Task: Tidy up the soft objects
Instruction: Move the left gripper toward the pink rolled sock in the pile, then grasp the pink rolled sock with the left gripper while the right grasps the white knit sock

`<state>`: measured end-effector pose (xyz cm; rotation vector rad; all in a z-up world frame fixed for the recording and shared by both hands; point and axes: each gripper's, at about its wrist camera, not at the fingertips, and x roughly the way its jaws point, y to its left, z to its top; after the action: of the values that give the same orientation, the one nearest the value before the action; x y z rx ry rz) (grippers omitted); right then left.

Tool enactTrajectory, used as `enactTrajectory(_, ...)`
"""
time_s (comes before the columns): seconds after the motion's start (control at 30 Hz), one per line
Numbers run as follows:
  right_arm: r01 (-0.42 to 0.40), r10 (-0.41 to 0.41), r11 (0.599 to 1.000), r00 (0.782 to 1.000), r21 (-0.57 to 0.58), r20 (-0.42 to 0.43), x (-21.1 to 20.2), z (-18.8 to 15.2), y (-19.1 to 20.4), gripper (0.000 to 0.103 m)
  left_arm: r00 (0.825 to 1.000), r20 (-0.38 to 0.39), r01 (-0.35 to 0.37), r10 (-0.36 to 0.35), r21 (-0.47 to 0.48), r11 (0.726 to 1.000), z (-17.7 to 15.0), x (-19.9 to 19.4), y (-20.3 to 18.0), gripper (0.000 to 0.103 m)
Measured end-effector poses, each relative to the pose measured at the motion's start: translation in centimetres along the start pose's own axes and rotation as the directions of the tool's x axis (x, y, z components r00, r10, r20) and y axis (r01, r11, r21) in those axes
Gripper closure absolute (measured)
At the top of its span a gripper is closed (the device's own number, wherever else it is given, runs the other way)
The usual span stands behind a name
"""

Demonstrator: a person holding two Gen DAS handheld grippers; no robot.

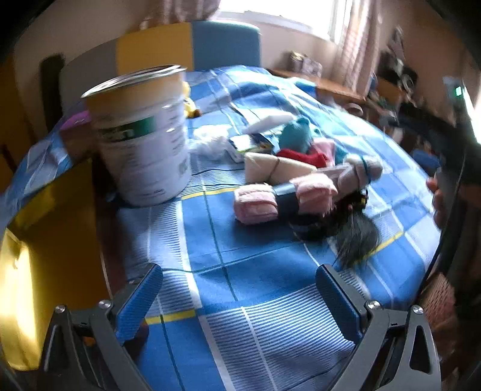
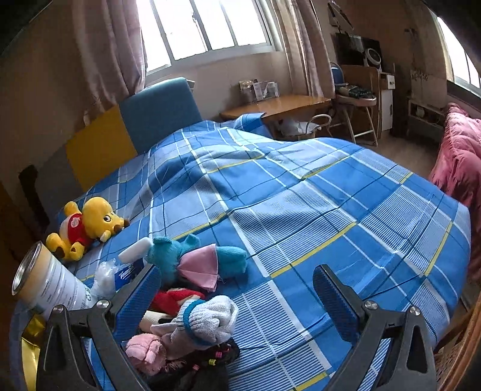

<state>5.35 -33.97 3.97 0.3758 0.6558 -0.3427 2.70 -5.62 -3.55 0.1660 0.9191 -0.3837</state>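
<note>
**Soft things heaped on a blue plaid bed**

Blue plaid bedspread (image 2: 315, 210), crossed with white and yellow lines, covers nearly the whole of both views, with a blue and yellow headboard (image 2: 159, 111) at its far end under a bright curtained window (image 2: 207, 27). Beyond the bed stand a wooden desk (image 2: 279, 105) and a folding chair (image 2: 357, 105), and a pink quilt (image 2: 457, 156) hangs at the right edge.

An open white tin canister (image 1: 141, 135) with a green band stands upright on the spread, left of the heap. A yellow bear plush (image 2: 87, 225) in a red shirt lies on its side, apart from the others, near the headboard end.

The heap itself lies in the middle of the bed: a teal plush toy (image 2: 192, 255) with a pink cloth across it, a cream roll (image 1: 270, 168) tied round the middle, a rolled pink towel (image 1: 282, 198) bound with a dark band, a grey knit glove (image 2: 210, 321) with a blue cuff, a red piece (image 1: 303, 156), and a dark furry item (image 1: 351, 237) at the near end.

The left gripper (image 1: 240, 297) is spread wide over bare plaid, short of the heap and holding nothing. The right gripper (image 2: 237, 300) is likewise wide apart and empty, its left finger (image 2: 138, 297) just beside the glove.
</note>
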Motion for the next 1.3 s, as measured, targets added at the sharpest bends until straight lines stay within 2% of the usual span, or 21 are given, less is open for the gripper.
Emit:
enactTrajectory(0.1,-0.010,0.010,1.000,1.000,0.001,-0.002,0.0,0.0,0.0,0.000,1.000,-0.020,-0.004,0.006,0.088,0.996,1.2,0.9,-1.0,0.002)
enactTrajectory(0.17,-0.013,0.013,1.000,1.000,0.005,-0.003,0.0,0.0,0.0,0.000,0.999,-0.029,0.027,-0.022,0.161,0.987,2.1,1.4,-1.7,0.017)
enactTrajectory(0.23,-0.014,0.014,1.000,1.000,0.009,-0.002,0.1,0.1,0.0,0.000,0.997,-0.061,0.069,-0.056,0.243,0.968,3.2,2.4,-2.5,0.027)
enactTrajectory(0.3,-0.019,0.019,1.000,1.000,0.019,0.000,0.0,0.2,-0.2,0.000,0.993,-0.085,0.102,-0.080,0.295,0.950,4.0,3.5,-3.1,0.027)
enactTrajectory(0.6,-0.052,0.052,0.996,0.999,0.073,-0.011,0.2,0.3,-1.2,0.000,0.993,-0.082,0.114,-0.084,0.489,0.865,6.8,8.0,-5.2,0.027)
enactTrajectory(0.7,-0.061,0.063,0.994,0.998,0.091,-0.012,0.3,0.4,-1.5,0.000,0.991,-0.102,0.130,-0.090,0.518,0.845,7.2,9.7,-5.8,0.027)
enactTrajectory(0.77,-0.072,0.075,0.991,0.997,0.115,-0.022,0.5,0.4,-1.8,0.000,0.989,-0.118,0.136,-0.088,0.514,0.847,7.2,10.6,-6.0,0.029)
enactTrajectory(0.8,-0.078,0.082,0.989,0.996,0.126,-0.027,0.6,0.4,-2.0,0.000,0.988,-0.129,0.134,-0.080,0.500,0.855,7.2,11.2,-5.9,0.033)
enactTrajectory(0.83,-0.084,0.090,0.987,0.995,0.140,-0.037,0.7,0.3,-2.1,0.000,0.990,-0.127,0.120,-0.066,0.482,0.868,7.0,11.5,-5.8,0.042)
enactTrajectory(0.87,-0.094,0.103,0.983,0.993,0.160,-0.052,1.0,0.3,-2.4,0.000,0.992,-0.110,0.109,-0.064,0.468,0.877,6.9,11.4,-5.6,0.047)
enactTrajectory(0.97,-0.130,0.152,0.969,0.984,0.211,-0.093,1.9,0.1,-2.8,0.000,0.991,-0.093,0.121,-0.091,0.399,0.909,7.0,10.5,-4.6,0.055)
enactTrajectory(1.03,-0.155,0.190,0.958,0.973,0.242,-0.128,2.6,-0.2,-3.0,0.004,0.990,-0.084,0.133,-0.111,0.334,0.933,6.8,9.4,-3.7,0.056)
enactTrajectory(1.17,-0.210,0.273,0.940,0.935,0.267,-0.227,4.5,-1.1,-2.2,0.004,0.990,-0.076,0.135,-0.119,0.257,0.957,5.0,7.6,-2.6,0.057)
enactTrajectory(1.23,-0.224,0.291,0.942,0.917,0.251,-0.273,5.2,-1.5,-1.4,0.004,0.991,-0.069,0.129,-0.116,0.234,0.964,3.9,6.9,-2.4,0.057)
enactTrajectory(1.3,-0.220,0.283,0.950,0.908,0.223,-0.308,5.7,-1.9,-0.7,0.004,0.992,-0.063,0.121,-0.110,0.206,0.971,2.8,6.0,-2.1,0.057)
